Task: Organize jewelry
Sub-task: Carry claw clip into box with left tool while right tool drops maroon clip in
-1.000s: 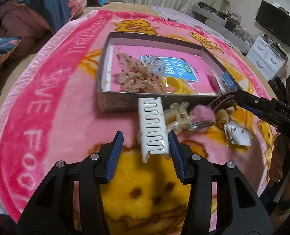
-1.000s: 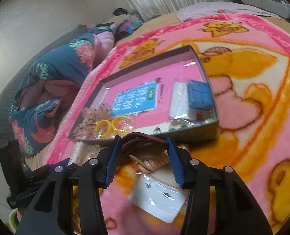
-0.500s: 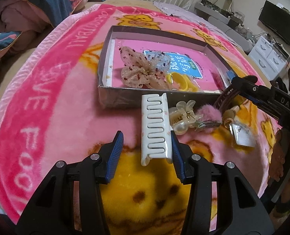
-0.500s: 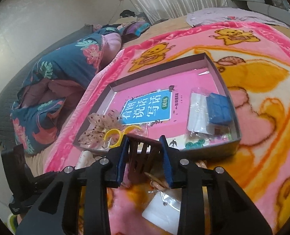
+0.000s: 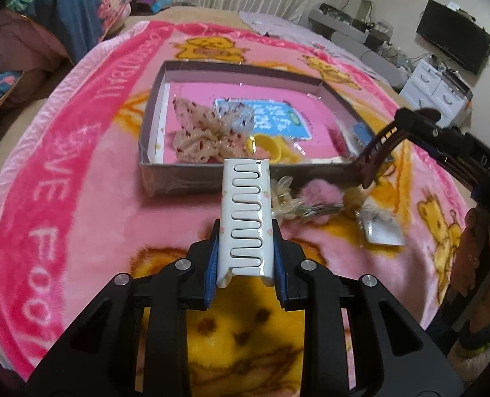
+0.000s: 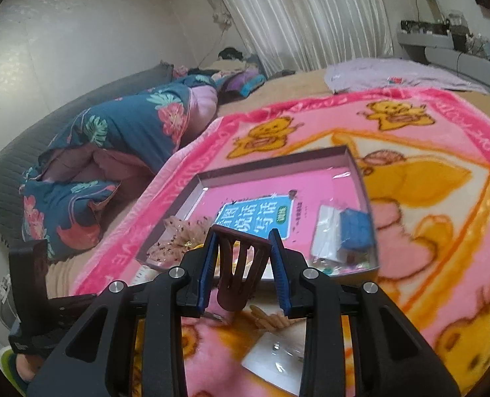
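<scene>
Left gripper (image 5: 246, 264) was closing on a white plastic slotted hair claw (image 5: 247, 218); right gripper (image 6: 243, 271), clamped on a brown plastic hair claw (image 6: 240, 271), evidently bound for the grey cardboard tray (image 5: 185, 173) w/ other accessories.

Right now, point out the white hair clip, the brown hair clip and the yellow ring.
white hair clip (image 5: 247, 211), left wrist view, slotted top face
brown hair clip (image 6: 240, 269), right wrist view, middle prongs
yellow ring (image 5: 267, 145), left wrist view, band

You have two hair claws, one white (image 5: 246, 218) between your left fingers (image 5: 212, 264) and one brown (image 6: 240, 269) between your right fingers (image 6: 208, 274), plus one box (image 5: 231, 173), one scrunchie (image 5: 205, 132) and one pink pompom (image 5: 321, 195) beyond the left fingers.
</scene>
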Tool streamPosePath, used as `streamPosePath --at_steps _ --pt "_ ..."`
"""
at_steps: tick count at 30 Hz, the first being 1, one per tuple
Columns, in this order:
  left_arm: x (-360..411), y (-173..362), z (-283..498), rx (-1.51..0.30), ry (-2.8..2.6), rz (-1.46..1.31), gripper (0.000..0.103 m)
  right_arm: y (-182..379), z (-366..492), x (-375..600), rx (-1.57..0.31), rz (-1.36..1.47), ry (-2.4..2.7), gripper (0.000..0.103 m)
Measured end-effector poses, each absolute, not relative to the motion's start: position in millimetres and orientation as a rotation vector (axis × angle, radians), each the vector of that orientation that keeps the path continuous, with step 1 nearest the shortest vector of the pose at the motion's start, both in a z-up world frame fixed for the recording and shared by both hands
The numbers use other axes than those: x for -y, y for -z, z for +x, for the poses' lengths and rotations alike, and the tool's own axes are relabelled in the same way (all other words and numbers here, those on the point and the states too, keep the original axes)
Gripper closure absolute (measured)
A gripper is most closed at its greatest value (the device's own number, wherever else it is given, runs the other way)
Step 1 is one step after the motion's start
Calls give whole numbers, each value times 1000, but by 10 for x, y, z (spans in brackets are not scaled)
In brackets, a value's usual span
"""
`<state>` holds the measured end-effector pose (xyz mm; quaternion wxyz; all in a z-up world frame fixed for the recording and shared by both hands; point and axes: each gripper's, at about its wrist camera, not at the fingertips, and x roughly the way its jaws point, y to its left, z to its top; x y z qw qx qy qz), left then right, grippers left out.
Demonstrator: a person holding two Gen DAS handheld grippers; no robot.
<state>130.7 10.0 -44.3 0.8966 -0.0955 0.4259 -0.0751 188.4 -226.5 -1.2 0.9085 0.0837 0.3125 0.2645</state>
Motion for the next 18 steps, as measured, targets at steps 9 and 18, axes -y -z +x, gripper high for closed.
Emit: streamPosePath --at_steps 9,18 --pt "-37 155 1386 -832 174 -195 84 -112 1820 2656 -610 212 -482 73" --pt "132 -98 1602 -782 205 -159 84 -238 1821 2971 -562 256 -431 73"
